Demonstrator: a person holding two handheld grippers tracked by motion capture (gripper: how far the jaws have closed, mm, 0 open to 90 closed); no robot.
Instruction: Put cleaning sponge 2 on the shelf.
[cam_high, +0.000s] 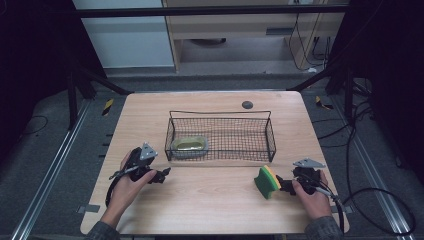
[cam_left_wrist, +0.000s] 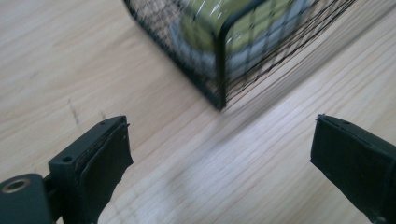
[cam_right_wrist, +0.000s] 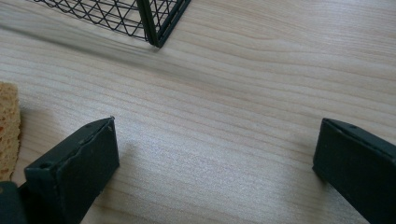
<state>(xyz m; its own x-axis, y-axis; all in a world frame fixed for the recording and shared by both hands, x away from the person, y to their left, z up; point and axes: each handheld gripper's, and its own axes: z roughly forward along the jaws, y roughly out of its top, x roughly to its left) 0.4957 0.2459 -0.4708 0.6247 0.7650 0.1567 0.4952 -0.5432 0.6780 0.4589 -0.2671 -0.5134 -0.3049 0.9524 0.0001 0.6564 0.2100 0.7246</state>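
A black wire basket (cam_high: 250, 117) stands in the middle of the wooden table. In its left end lies a yellow-green object in clear wrap (cam_high: 189, 145). My left gripper (cam_high: 162, 175) hovers just in front of the basket's left front corner (cam_left_wrist: 219, 93), open, with bare wood between its jaws. The wrapped object (cam_left_wrist: 238, 28) shows through the mesh ahead of it. A green and yellow sponge (cam_high: 266, 181) stands on edge at the front right. My right gripper (cam_high: 281, 184) is right beside it, open. The sponge (cam_right_wrist: 7, 128) sits outside its left jaw, not between the two.
A small dark round disc (cam_high: 247, 104) lies near the table's far edge. The basket's right front corner (cam_right_wrist: 156, 28) is ahead of the right gripper (cam_right_wrist: 218, 122). Cables trail on the floor to the right (cam_high: 380, 200).
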